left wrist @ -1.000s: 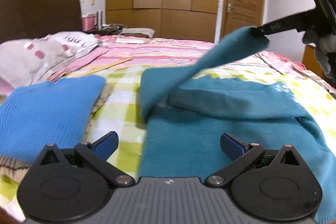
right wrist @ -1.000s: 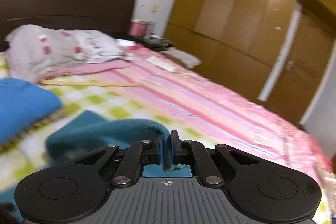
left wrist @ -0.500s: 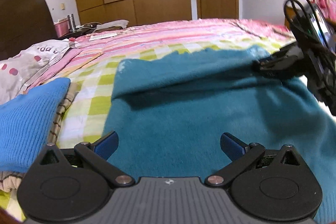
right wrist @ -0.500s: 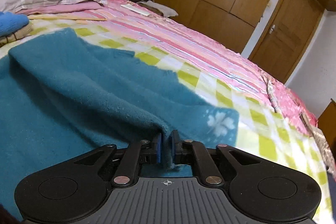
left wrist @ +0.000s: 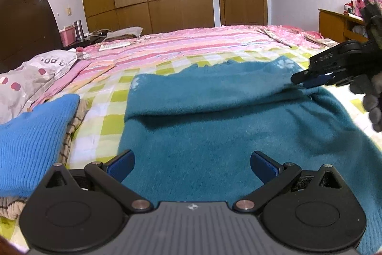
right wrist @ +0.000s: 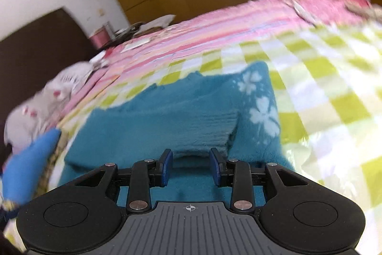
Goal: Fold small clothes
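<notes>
A teal fleece garment (left wrist: 214,121) lies on the checked bedspread, its far part folded over onto the near part. It also fills the middle of the right wrist view (right wrist: 167,116), with pale clover prints near its right edge. My left gripper (left wrist: 192,165) is open and empty, low over the garment's near part. My right gripper (right wrist: 191,167) is open with its jaws a little apart, just over the folded edge. It also shows at the right of the left wrist view (left wrist: 315,79), at the fold's right end.
A folded bright blue knit (left wrist: 31,135) lies on a striped cloth at the left. A grey spotted pillow (left wrist: 28,83) and pink striped bedding (left wrist: 191,44) lie beyond. A dark headboard (left wrist: 23,23), wardrobe and door stand behind. A wooden shelf (left wrist: 339,23) stands at the right.
My right gripper carried the teal flap down from the air, laid it on the garment and opened, letting it go. My left gripper stayed open.
</notes>
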`<state>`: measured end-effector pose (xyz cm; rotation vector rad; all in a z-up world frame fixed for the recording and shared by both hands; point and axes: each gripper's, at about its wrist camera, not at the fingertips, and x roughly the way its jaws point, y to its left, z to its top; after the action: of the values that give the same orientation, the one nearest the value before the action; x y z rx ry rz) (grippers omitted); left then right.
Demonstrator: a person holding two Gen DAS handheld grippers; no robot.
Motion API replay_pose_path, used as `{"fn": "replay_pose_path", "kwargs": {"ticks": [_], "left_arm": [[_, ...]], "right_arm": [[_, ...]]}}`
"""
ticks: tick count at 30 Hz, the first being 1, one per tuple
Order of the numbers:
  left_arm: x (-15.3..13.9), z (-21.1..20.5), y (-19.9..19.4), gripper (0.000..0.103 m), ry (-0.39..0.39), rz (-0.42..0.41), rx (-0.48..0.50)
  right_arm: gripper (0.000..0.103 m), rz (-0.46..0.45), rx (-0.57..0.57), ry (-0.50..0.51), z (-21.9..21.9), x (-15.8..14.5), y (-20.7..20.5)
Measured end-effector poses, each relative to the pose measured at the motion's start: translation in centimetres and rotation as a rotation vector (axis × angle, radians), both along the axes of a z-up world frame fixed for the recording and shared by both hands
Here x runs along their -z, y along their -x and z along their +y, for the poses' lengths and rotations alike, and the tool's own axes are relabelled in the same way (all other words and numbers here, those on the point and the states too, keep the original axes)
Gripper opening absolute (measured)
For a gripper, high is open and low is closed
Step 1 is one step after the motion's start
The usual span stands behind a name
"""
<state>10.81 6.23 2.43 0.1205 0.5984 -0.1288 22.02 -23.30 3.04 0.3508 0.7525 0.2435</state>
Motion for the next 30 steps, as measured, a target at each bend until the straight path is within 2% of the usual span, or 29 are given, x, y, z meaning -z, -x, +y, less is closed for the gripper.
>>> {"fn": "replay_pose_path", "kwargs": {"ticks": [2,4,9,10,12,13,14,20,24,30], "left_arm": [[-0.2,-0.2,0.0,0.103,0.006,-0.006,0.004],[-0.3,-0.4,-0.1,0.103,0.012,-0.012,0.008],[-0.2,-0.6,-0.5,0.103,0.011,-0.020,0.016],[-0.2,-0.6,-0.6,0.103,0.013,-0.018,0.015],[-0.2,-0.7,-0.8,0.103,0.014,-0.017,0.012],[-0.2,-0.7,-0.8,0.103,0.014,-0.017,0.011],[-0.2,-0.7,-0.8,0.103,0.014,-0.019,0.010],[-0.2,-0.4,-0.7,0.103,0.017,-0.026,0.012],[-0.1,-0.3,-0.8,0.103,0.030,-0.013,0.001],[-0.3,-0.1,-0.4,0.103,0.031,-0.027,0.002]], "right_arm": [[0.036,0.034,0.035,-0.036,-0.2,0.7,-1.0],[0.038,0.071,0.066,-0.133,-0.5,1.6,-1.8],[0.040,0.094,0.128,-0.301,-1.5,2.4,-1.9],[0.040,0.102,0.147,-0.307,-1.5,2.5,-2.1],[0.033,0.121,0.181,-0.307,-1.6,2.9,-2.8],[0.026,0.139,0.205,-0.301,-1.6,3.1,-3.2],[0.024,0.157,0.221,-0.311,-1.7,3.2,-3.5],[0.030,0.124,0.203,-0.330,-1.2,1.7,-1.1],[0.035,0.178,0.216,-0.363,-0.4,2.9,-1.6],[0.035,0.161,0.278,-0.430,-0.2,3.7,-2.5]]}}
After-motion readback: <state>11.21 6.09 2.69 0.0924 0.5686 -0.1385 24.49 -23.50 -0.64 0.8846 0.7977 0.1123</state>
